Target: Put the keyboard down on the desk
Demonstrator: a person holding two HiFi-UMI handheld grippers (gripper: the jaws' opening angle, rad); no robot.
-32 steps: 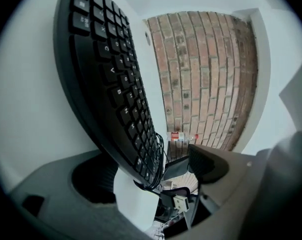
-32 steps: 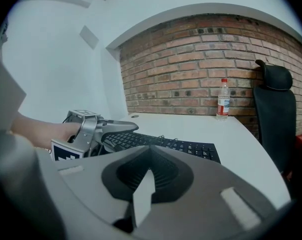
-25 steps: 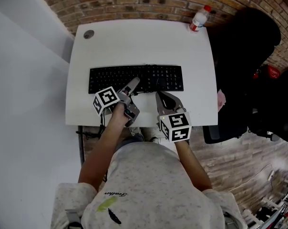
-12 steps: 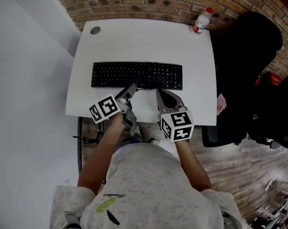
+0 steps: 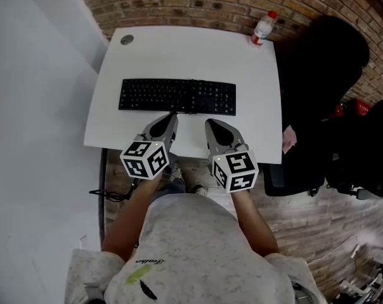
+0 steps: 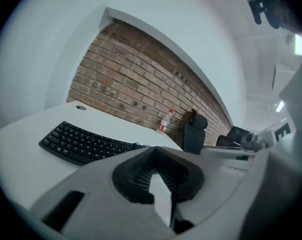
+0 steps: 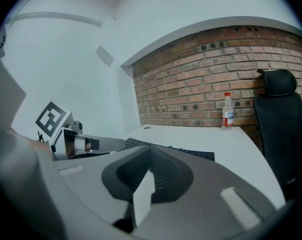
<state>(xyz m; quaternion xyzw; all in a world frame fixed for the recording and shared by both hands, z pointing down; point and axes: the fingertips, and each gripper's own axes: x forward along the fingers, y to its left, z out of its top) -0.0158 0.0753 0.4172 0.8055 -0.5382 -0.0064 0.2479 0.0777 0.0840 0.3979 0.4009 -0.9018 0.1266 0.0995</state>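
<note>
The black keyboard lies flat across the middle of the white desk, its cable running off its back edge. It also shows in the left gripper view and the right gripper view. My left gripper is shut and empty, its tip just short of the keyboard's front edge, apart from it. My right gripper sits beside it over the desk's front strip, shut with nothing in it. Both point towards the brick wall.
A plastic water bottle with a red cap stands at the desk's back right corner. A round cable hole is at the back left. A black office chair stands right of the desk, against the brick wall.
My left gripper has drawn back from the keyboard's front edge towards the desk's front and its jaws have closed. The right gripper has hardly moved. The keyboard stays on the desk.
</note>
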